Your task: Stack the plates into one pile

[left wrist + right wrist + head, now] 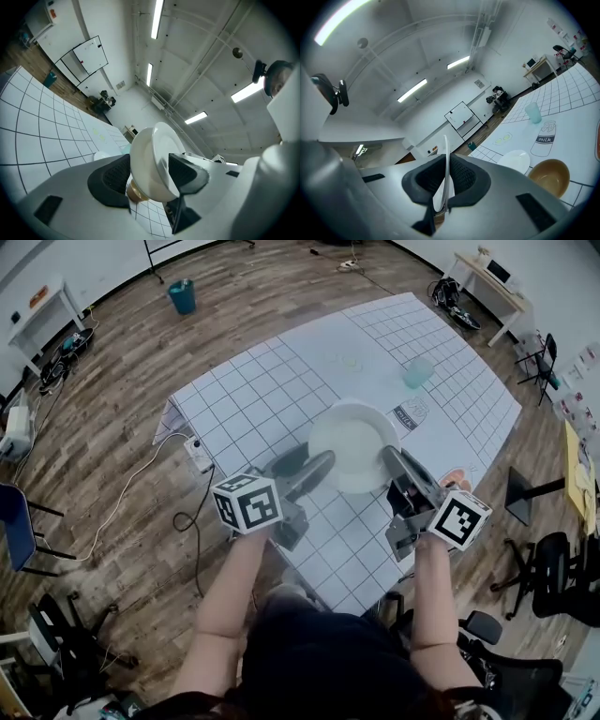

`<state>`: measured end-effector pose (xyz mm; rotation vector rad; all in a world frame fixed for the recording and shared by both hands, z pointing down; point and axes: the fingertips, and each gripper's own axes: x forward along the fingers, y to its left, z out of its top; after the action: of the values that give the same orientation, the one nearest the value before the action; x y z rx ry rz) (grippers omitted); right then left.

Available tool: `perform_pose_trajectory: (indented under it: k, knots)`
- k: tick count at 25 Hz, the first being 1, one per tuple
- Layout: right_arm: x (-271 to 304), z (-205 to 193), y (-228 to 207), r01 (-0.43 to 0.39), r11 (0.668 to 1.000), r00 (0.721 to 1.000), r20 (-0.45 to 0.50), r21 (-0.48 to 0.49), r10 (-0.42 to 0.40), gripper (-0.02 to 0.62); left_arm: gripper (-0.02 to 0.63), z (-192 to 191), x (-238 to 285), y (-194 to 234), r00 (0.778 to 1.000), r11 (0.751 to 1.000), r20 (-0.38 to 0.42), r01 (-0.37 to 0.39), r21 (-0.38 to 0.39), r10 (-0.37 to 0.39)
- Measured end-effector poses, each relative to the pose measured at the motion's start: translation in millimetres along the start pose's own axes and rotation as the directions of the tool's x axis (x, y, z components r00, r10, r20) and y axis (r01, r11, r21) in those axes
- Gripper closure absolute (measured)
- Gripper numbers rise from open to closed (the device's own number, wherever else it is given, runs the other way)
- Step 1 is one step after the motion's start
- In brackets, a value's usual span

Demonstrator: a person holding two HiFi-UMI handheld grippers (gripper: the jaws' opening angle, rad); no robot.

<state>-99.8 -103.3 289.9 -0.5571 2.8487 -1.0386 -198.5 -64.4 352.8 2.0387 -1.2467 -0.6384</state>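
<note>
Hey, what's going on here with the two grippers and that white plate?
A person is holding a white plate up over the gridded table mat with two hand-held grippers. The right gripper is clamped on the plate's rim. The left gripper has its jaws wide apart around the opposite rim and does not seem to be pressing on it. A second white plate and a brown bowl lie on the mat, so the pile isn't made yet.

White plate (pixel 354 444) at centre. Table sheet (pixel 272 390) white, thin black grid. Pale teal cup (pixel 418 372) at 1 o'clock. Teal bin (pixel 183 296) at 11 o'clock. Floor (pixel 122 418) brown wood planks. Left gripper (pixel 307 467), right gripper (pixel 394 460): grey bodies, black pads, cubes with black-and-white square markers.
</note>
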Motion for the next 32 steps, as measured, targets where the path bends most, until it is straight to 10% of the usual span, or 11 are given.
perform_pose_trajectory:
  k: [21, 32]
  knots:
    - [51, 20, -105, -0.049, 0.990, 0.997, -0.054, 0.132, 0.057, 0.549, 0.425, 14, 63, 56, 0.987, 0.984, -0.019, -0.158, 0.078, 0.159]
    - [76, 5, -173, 0.098, 0.984, 0.990, -0.118, 0.146, -0.081, 0.535, 0.502, 13, 92, 110, 0.964, 0.963, -0.046, -0.259, 0.082, 0.263]
